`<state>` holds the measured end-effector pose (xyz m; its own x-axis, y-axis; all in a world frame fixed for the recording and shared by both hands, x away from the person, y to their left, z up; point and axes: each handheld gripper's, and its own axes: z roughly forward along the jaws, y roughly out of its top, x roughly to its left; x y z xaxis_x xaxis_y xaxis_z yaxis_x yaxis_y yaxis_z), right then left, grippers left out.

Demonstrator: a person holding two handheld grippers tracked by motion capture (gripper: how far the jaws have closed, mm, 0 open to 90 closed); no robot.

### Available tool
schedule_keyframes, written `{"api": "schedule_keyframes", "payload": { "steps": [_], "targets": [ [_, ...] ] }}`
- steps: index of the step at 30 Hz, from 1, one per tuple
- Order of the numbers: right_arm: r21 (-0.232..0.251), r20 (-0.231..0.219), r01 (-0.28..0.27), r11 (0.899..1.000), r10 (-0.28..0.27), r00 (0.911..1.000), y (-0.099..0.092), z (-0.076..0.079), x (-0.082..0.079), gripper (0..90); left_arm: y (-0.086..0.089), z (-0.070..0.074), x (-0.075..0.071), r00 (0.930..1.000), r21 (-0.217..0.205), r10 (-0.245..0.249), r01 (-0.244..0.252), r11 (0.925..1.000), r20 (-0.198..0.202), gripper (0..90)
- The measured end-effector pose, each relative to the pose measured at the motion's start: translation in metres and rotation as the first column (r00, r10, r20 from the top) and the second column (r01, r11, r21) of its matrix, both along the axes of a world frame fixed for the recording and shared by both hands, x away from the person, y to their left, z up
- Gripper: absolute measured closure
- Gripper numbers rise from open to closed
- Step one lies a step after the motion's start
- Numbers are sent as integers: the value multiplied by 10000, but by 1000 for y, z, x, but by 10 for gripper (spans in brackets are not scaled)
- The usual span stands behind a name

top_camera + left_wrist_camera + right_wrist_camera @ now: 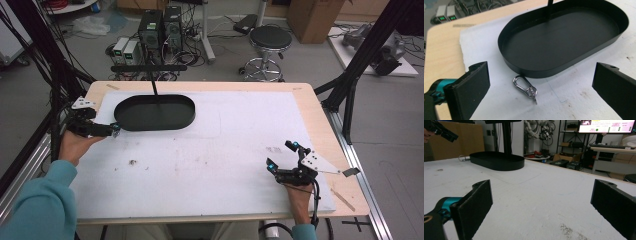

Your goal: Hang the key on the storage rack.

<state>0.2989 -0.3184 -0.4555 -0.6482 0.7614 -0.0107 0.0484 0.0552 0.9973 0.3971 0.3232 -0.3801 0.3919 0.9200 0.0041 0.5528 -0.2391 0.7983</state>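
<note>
A small silver carabiner clip [525,87] lies flat on the white mat, just outside the near wall of a black oval tray [529,72]. My left gripper [541,75] hovers over the clip with its jaws wide apart and nothing between them. From above, the left gripper [112,131] sits at the left end of the tray [125,117]. My right gripper [281,156] rests open near the table's front right, far from the tray. Its own view looks low across the mat to the tray [496,161], the clip [461,158] and the left gripper [441,131].
A thin black post with a crossbar [149,67] rises from the tray. The white mat [225,150] covers most of the wooden table [320,115]. Black frame struts [350,95] flank both sides; a stool [270,40] and computers stand beyond the far edge.
</note>
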Motion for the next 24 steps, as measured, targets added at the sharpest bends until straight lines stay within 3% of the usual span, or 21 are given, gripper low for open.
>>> {"api": "schedule_keyframes", "payload": {
  "steps": [5, 8, 11, 13, 16, 24],
  "targets": [
    [-19, 50, 9, 10000, -9, 10000, 0, 0, 0, 33, 3, -9, 8, 9983, 129, 107, -99, 9999, -574, 19],
    [-33, 44, 13, 10000, -13, 10000, 0, 0, 0, 33, 4, -12, 10, 9974, 83, 154, -148, 9999, -700, 19],
    [-28, 55, -14, 10000, 14, 10000, -1, 0, 0, 33, 7, -18, 14, 9923, 159, 348, -331, 9993, -1191, 19],
    [-11, 49, -21, 10000, 22, 10000, -1, 0, 0, 33, 7, -20, 15, 9911, 234, 380, -353, 9991, -1274, 20],
    [19, -14, 11, 10000, -11, 10000, -1, 0, 0, 33, 7, -24, 18, 9870, 346, 388, -338, 9988, -1557, 121],
    [61, -54, 1, 10000, -1, 10000, -1, 0, 0, 32, 6, -29, 21, 9757, 623, 624, -504, 9968, -2098, 180]
  ]
}}
